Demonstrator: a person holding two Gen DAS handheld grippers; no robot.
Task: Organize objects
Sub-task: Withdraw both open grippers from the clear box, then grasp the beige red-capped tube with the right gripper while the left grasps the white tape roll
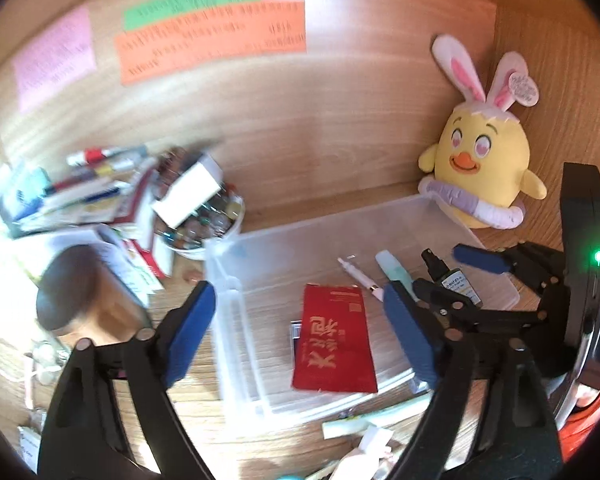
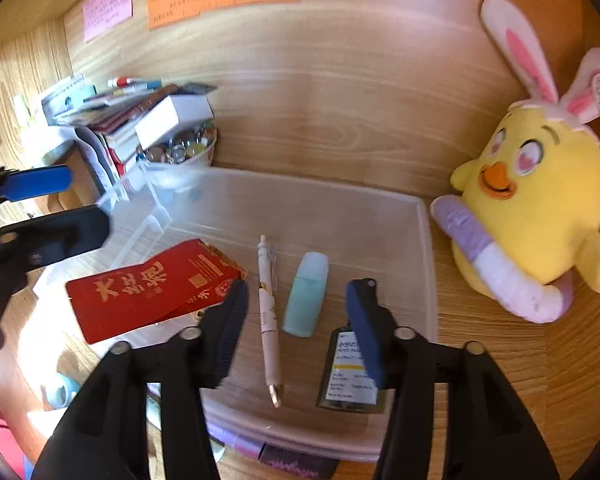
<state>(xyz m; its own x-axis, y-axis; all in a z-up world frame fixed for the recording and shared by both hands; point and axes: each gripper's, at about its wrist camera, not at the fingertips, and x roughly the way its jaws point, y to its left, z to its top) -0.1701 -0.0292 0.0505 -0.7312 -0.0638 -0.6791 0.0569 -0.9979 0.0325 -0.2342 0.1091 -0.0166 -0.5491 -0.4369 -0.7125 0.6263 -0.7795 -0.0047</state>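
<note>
Inside the clear plastic tray, a white pen lies lengthwise between the spread fingers of the empty right gripper, beside a mint tube. The left gripper, likewise spread, hovers farther off.
</note>
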